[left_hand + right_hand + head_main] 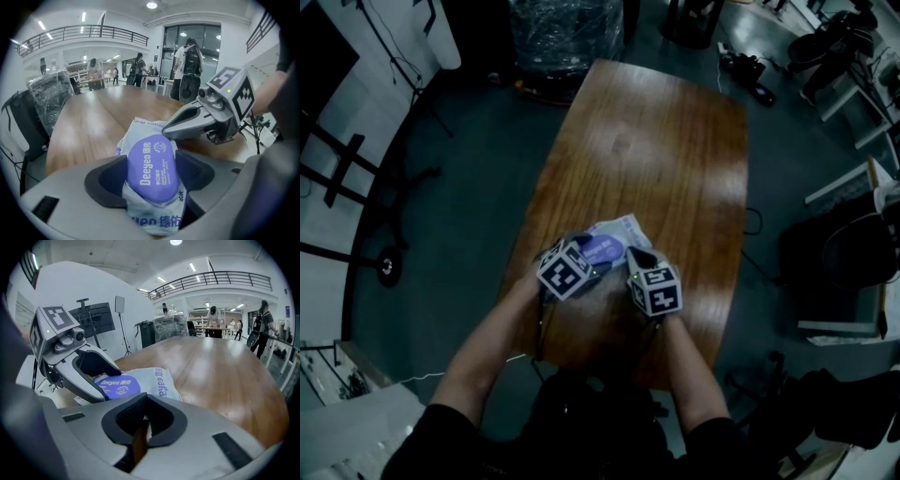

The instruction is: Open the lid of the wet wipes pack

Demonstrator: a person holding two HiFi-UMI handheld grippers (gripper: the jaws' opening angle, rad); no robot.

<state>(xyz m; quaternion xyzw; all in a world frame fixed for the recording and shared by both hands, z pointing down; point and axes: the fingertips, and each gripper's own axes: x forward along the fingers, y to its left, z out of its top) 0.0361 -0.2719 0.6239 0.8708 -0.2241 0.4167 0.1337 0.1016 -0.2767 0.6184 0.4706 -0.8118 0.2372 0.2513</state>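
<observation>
Tabletop [89, 117] lid [152, 166] lies between left gripper's [151, 180] jaws, hidden overhead.

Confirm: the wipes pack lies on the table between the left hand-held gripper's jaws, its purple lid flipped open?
No: the left gripper view shows the purple lid flat and shut. The wipes pack does lie on the table between the jaws of the left hand-held gripper.
</observation>
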